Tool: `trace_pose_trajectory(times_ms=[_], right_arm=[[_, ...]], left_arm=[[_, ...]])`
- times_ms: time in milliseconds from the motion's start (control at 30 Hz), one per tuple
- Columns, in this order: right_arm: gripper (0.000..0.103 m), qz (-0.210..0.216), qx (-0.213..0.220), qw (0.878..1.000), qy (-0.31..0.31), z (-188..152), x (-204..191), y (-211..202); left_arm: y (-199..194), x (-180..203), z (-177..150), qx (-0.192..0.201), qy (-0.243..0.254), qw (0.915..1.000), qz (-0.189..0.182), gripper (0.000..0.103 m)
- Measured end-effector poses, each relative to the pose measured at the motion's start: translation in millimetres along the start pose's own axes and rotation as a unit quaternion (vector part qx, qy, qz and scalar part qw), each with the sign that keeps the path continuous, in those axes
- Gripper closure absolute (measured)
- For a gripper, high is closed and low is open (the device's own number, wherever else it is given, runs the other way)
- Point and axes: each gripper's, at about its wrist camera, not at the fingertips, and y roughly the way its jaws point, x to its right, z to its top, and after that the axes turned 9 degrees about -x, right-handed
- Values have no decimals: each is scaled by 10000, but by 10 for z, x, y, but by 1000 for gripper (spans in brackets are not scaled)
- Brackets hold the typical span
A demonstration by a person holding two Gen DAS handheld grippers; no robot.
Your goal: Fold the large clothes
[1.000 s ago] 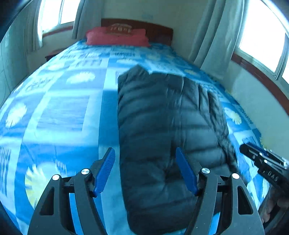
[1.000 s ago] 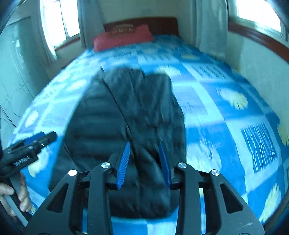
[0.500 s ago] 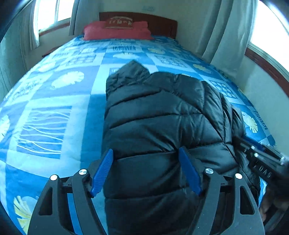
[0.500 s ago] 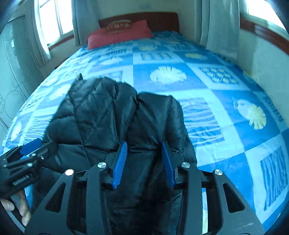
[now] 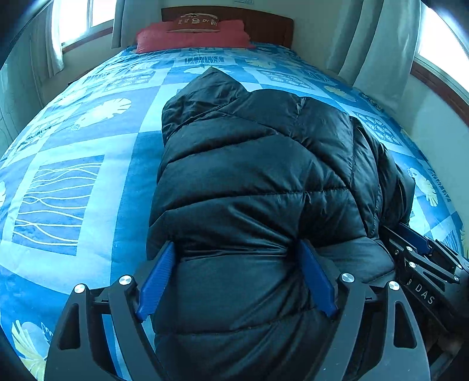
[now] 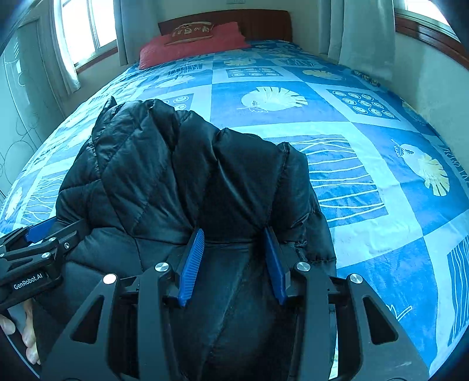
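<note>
Right gripper [image 6: 233, 263] straddles black puffer jacket [image 6: 164, 175] on blue patterned bedspread [image 6: 366, 152] — blue fingers [image 6: 192, 263] apart, fabric bunched between.

In the left wrist view, white letters "DAS" stand on the black body of the right gripper [image 5: 422, 249]. In the right wrist view, "GenRobot.AI" is printed in white on the body of the left gripper [image 6: 44, 231]. The cushion [image 6: 192, 32] against the headboard [image 6: 263, 25] carries pale lettering too small to read.

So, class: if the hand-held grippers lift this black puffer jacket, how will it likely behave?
The black puffer jacket will probably sag floppily, since it lies slumped and creased. Its puffy quilting suggests it is light for its bulk. The shiny shell may slip.
</note>
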Motion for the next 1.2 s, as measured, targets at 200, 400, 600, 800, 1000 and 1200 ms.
trace_pose_trajectory(times_ms=[200, 400, 600, 800, 1000, 1200], right_arm=[[63, -93, 64, 9999, -21, -18, -25, 44], [63, -93, 88, 9999, -13, -32, -27, 57], [63, -119, 124, 9999, 0, -27, -22, 79], [63, -132, 188, 9997, -15, -37, -28, 46], [62, -224, 234, 9994, -85, -40, -75, -49], [59, -273, 353, 9988, -184, -54, -106, -227]], left_arm=[[45, 12, -10, 7, -6, 10000, 11, 21], [60, 13, -17, 30, -16, 10000, 6, 21], [90, 25, -19, 53, -39, 10000, 35, 20], [84, 23, -10, 85, -36, 10000, 28, 20], [19, 16, -9, 137, -51, 9999, 6, 20], [-166, -81, -18, 119, -83, 9997, -175, 20]])
